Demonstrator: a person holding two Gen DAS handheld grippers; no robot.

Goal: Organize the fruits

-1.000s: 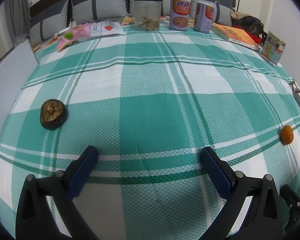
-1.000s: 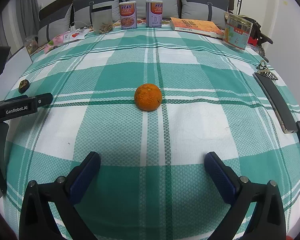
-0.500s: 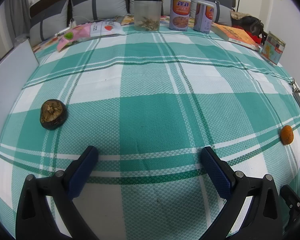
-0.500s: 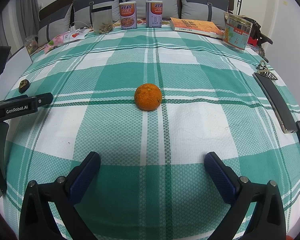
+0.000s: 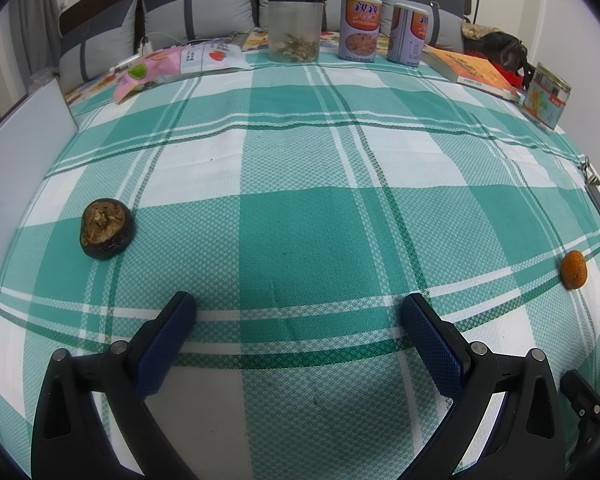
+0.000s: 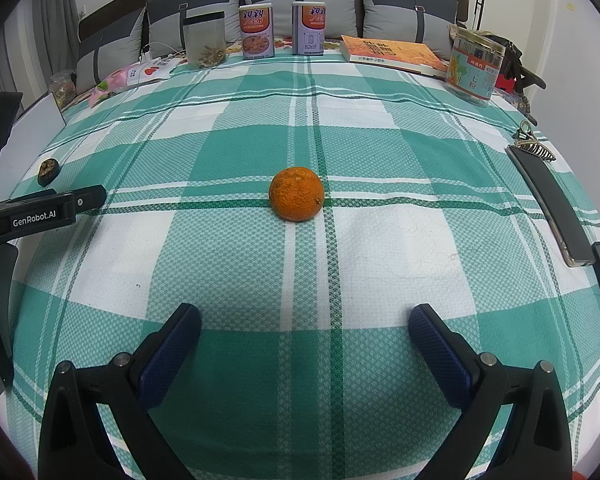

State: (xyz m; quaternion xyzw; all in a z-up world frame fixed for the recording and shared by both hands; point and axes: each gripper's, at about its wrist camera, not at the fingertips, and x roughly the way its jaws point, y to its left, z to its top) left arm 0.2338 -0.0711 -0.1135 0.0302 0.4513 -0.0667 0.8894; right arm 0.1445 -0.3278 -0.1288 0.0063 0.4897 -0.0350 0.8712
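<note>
An orange (image 6: 296, 193) lies on the green-and-white checked cloth, straight ahead of my right gripper (image 6: 305, 326), which is open and empty. The orange also shows at the far right in the left wrist view (image 5: 574, 269). A dark brown wrinkled fruit (image 5: 106, 227) lies ahead and to the left of my left gripper (image 5: 299, 316), which is open and empty. That fruit shows small at the far left in the right wrist view (image 6: 48, 171), beyond the left gripper's body (image 6: 40, 212).
At the back stand a clear jar (image 5: 296, 26), two printed cans (image 5: 360, 22), an orange book (image 5: 474, 70), a tin (image 6: 475, 66) and snack packets (image 5: 180, 64). A phone (image 6: 550, 204) and a hair clip (image 6: 534, 148) lie at the right. A white board (image 5: 20, 152) stands at left.
</note>
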